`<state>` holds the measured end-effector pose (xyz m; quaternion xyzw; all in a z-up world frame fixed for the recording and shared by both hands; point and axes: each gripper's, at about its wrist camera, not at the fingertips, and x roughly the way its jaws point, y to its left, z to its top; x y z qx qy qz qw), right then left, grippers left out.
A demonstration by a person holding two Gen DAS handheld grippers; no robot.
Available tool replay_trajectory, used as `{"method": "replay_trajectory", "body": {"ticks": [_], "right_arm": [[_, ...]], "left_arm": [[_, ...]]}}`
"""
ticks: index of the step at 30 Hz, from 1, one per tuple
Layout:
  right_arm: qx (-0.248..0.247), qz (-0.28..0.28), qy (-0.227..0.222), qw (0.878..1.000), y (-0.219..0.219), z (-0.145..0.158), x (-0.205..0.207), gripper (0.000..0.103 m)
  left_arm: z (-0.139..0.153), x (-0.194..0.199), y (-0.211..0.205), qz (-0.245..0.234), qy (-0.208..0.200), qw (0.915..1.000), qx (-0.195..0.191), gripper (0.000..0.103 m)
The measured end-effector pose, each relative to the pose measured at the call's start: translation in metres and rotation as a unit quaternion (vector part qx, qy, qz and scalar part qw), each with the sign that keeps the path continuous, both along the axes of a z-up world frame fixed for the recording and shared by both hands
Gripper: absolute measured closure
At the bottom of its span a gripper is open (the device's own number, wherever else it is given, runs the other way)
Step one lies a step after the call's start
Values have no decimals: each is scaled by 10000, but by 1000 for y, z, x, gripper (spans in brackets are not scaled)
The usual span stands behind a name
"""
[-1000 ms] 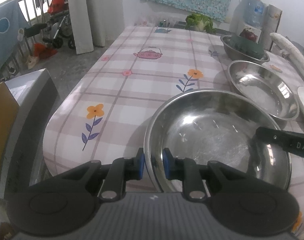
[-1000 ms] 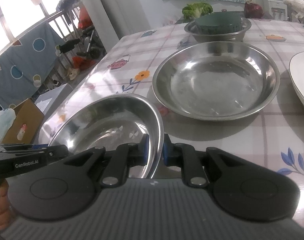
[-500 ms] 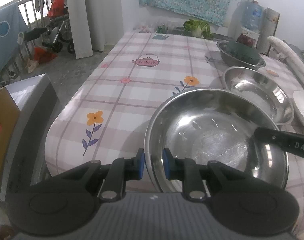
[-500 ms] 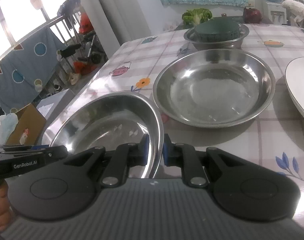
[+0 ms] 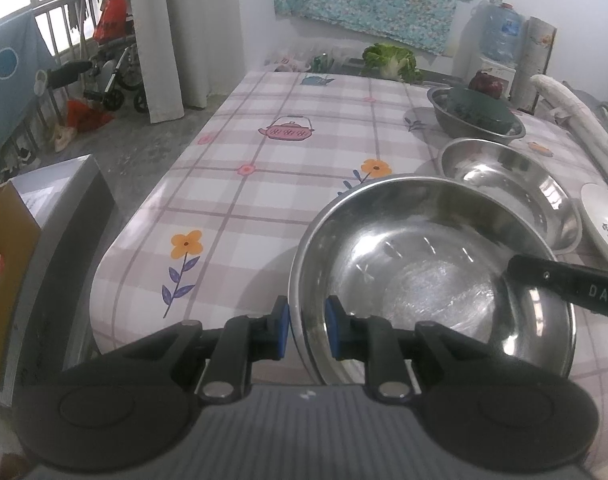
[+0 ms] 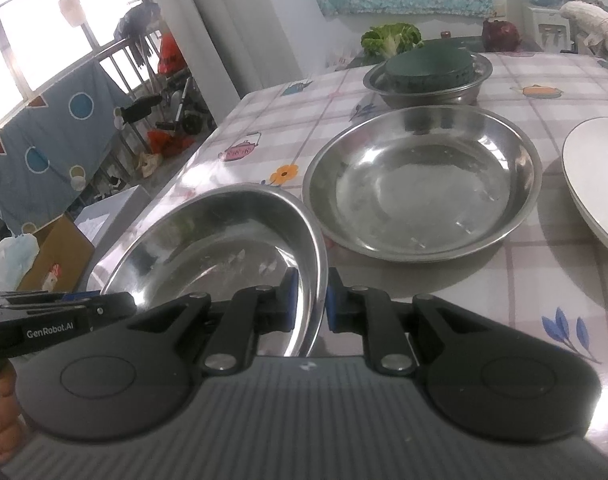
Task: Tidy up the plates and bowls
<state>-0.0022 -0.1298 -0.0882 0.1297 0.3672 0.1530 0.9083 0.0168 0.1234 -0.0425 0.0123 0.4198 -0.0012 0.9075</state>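
Note:
Both grippers are shut on the rim of one large steel bowl [image 5: 424, 272], held above the near end of the table. My left gripper [image 5: 307, 330] pinches its left rim; my right gripper [image 6: 308, 302] pinches its right rim, with the bowl [image 6: 208, 248] to the left of it. A second wide steel bowl [image 6: 420, 184] sits on the table just beyond; it also shows in the left wrist view [image 5: 508, 184]. A white plate [image 6: 596, 176] lies to its right. A third steel bowl [image 6: 428, 88] farther back holds a dark green bowl [image 6: 428, 64].
The table wears a checked floral cloth [image 5: 264, 168]. A cabbage [image 5: 390, 60] and a water jug [image 5: 502, 30] stand at the far end. A cardboard box [image 5: 4, 264] and a grey box [image 5: 76, 208] sit on the floor left of the table.
The held bowl has risen and moved back a little from the second steel bowl; both grippers keep their grip on its rim.

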Motion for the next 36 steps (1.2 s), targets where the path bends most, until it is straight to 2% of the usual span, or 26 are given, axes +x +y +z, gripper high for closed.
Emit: {"method": "replay_trajectory", "body": {"ticks": [20, 36], "right_arm": [[105, -101, -35, 9999, -10, 2, -3, 90], [226, -263, -256, 9991, -28, 20, -10, 89]], "left_arm": [[3, 2, -11, -56, -14, 10000, 56, 83], [23, 5, -29, -145, -204, 9997, 12, 83]]}}
